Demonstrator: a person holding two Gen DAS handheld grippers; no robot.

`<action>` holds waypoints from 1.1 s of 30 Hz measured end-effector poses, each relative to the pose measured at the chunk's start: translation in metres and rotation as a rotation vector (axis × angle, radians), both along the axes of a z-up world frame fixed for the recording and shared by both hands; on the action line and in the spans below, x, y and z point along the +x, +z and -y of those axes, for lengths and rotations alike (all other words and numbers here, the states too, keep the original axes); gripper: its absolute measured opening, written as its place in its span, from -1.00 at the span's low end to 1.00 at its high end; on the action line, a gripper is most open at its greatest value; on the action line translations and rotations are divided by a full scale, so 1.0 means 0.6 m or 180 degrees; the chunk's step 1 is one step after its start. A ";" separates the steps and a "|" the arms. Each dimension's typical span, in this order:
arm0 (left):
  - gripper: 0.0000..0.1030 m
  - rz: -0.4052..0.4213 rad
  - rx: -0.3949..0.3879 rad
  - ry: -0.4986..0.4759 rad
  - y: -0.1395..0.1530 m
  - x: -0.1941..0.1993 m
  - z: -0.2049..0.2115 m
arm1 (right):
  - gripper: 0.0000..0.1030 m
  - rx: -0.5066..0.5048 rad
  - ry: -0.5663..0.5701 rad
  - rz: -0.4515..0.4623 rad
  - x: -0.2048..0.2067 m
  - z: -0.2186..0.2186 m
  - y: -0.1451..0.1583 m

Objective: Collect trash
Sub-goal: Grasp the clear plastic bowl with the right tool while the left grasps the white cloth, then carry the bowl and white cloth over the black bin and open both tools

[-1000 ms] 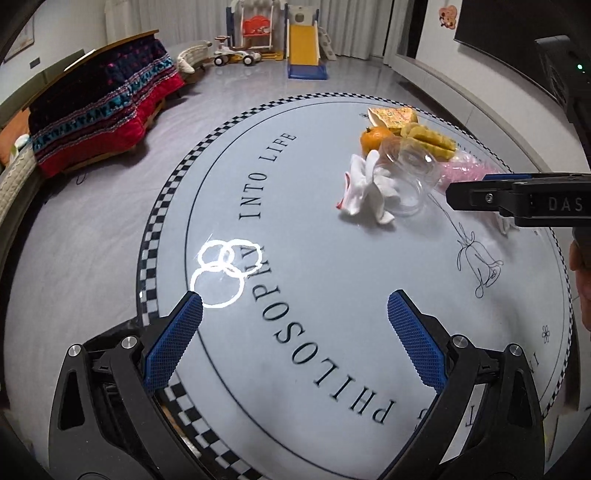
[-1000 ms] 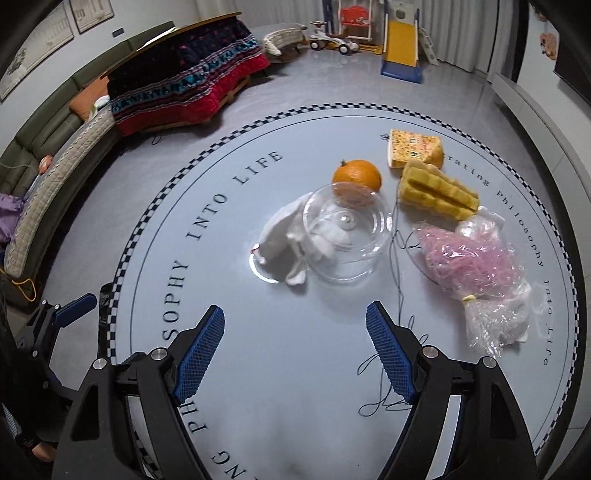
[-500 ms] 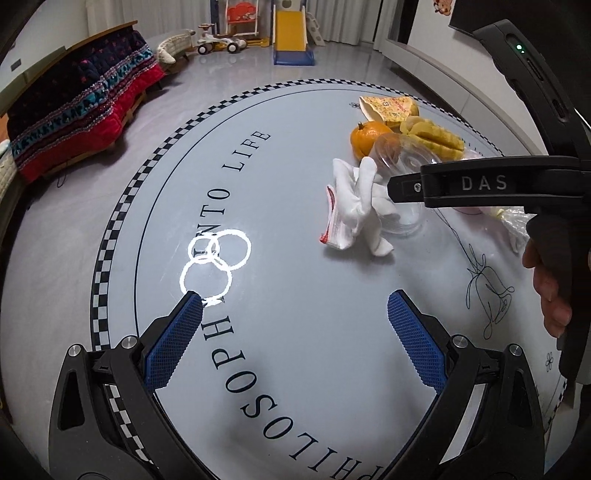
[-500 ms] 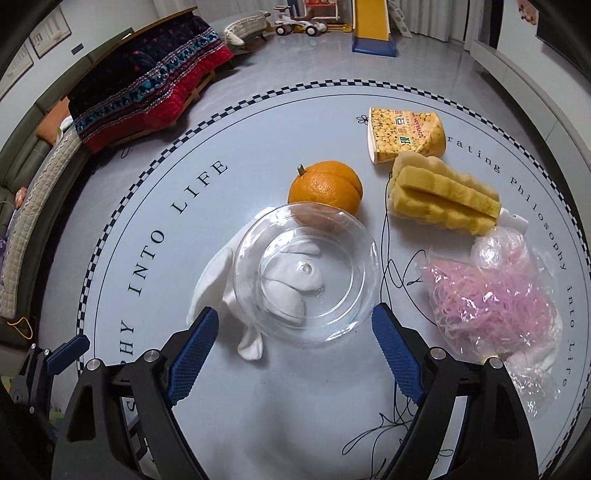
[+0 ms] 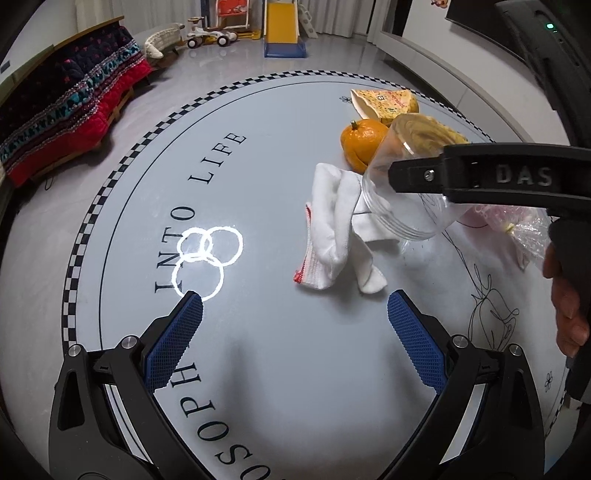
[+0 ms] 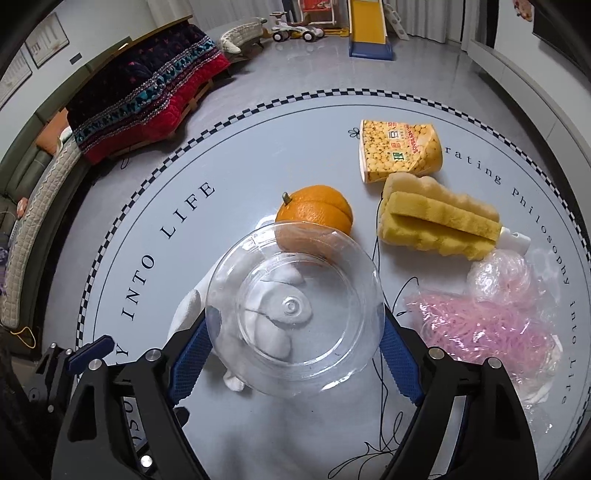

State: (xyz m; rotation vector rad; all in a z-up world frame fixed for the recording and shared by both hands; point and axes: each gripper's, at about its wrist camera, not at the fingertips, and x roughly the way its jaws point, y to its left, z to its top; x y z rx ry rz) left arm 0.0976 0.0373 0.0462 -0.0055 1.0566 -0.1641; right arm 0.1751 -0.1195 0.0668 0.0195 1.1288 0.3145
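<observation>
A clear plastic jar point(image 6: 293, 317) lies tilted on a white cloth point(image 5: 334, 236) on the round grey table point(image 5: 258, 155). My right gripper point(image 6: 293, 345) is open with its blue fingers on either side of the jar; whether they touch it I cannot tell. The jar also shows in the left wrist view point(image 5: 402, 195), behind the right gripper's black finger. My left gripper point(image 5: 295, 332) is open and empty, just short of the cloth. An orange point(image 6: 316, 212), a yellow snack bag point(image 6: 400, 151), a yellow sponge point(image 6: 439, 216) and a plastic bag of pink strips point(image 6: 487, 325) lie beyond.
The table has a checkered rim point(image 5: 122, 166) and printed lettering. A sofa with a red and dark blanket point(image 6: 147, 96) stands at the left. Toys and a small slide point(image 6: 369, 26) stand on the floor at the back.
My right gripper has moved forward until its open fingers flank the jar. My left gripper has moved closer to the white cloth.
</observation>
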 end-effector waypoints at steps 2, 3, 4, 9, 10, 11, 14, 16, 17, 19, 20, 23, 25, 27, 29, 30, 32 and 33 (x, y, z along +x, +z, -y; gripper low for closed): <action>0.88 -0.0010 0.0003 -0.0012 -0.003 0.013 0.011 | 0.63 0.0025 -0.0019 0.0054 0.000 0.015 0.014; 0.88 -0.0005 0.0007 -0.0019 -0.004 0.021 0.019 | 0.63 0.0033 -0.0030 0.0093 0.000 0.024 0.023; 0.88 -0.0001 0.0013 -0.0023 -0.004 0.027 0.024 | 0.63 0.0045 -0.0040 0.0123 0.000 0.032 0.030; 0.87 0.0083 0.0104 0.0014 -0.008 0.068 0.056 | 0.63 0.0062 -0.0091 0.0240 0.004 0.060 0.053; 0.81 0.0083 0.0121 0.0028 -0.010 0.076 0.061 | 0.63 0.0057 -0.0095 0.0250 0.004 0.064 0.054; 0.78 0.0076 0.0147 0.0056 -0.014 0.083 0.066 | 0.63 0.0048 -0.0098 0.0256 0.004 0.066 0.053; 0.46 -0.0024 0.0140 0.0123 -0.033 0.100 0.068 | 0.63 0.0046 -0.0105 0.0256 0.005 0.075 0.048; 0.24 -0.0095 0.0128 0.0177 -0.047 0.106 0.065 | 0.63 0.0050 -0.0108 0.0252 0.005 0.079 0.045; 0.21 -0.0085 0.0196 0.0184 -0.046 0.106 0.068 | 0.63 0.0051 -0.0111 0.0253 0.005 0.080 0.044; 0.20 -0.0114 0.0250 0.0178 -0.045 0.106 0.071 | 0.63 0.0051 -0.0108 0.0247 0.002 0.081 0.041; 0.20 -0.0124 0.0247 0.0177 -0.044 0.106 0.070 | 0.63 0.0052 -0.0108 0.0247 0.001 0.081 0.040; -0.01 -0.0087 0.0216 0.0210 -0.041 0.100 0.066 | 0.63 0.0076 -0.0105 0.0240 -0.005 0.082 0.041; -0.43 -0.0052 0.0155 0.0236 -0.037 0.093 0.063 | 0.63 0.0074 -0.0109 0.0240 -0.009 0.083 0.041; -0.59 -0.0070 0.0062 0.0232 -0.037 0.086 0.056 | 0.63 0.0075 -0.0111 0.0230 -0.015 0.083 0.041; -0.65 -0.0096 -0.0045 0.0240 -0.039 0.082 0.051 | 0.63 0.0075 -0.0104 0.0229 -0.022 0.084 0.042; -0.71 -0.0087 -0.0057 0.0237 -0.039 0.078 0.050 | 0.63 0.0080 -0.0101 0.0227 -0.026 0.082 0.045; -0.73 -0.0070 -0.0070 0.0221 -0.036 0.066 0.049 | 0.63 0.0099 -0.0097 0.0231 -0.036 0.080 0.048; -0.74 -0.0067 -0.0068 0.0219 -0.036 0.058 0.049 | 0.63 0.0103 -0.0093 0.0233 -0.042 0.080 0.050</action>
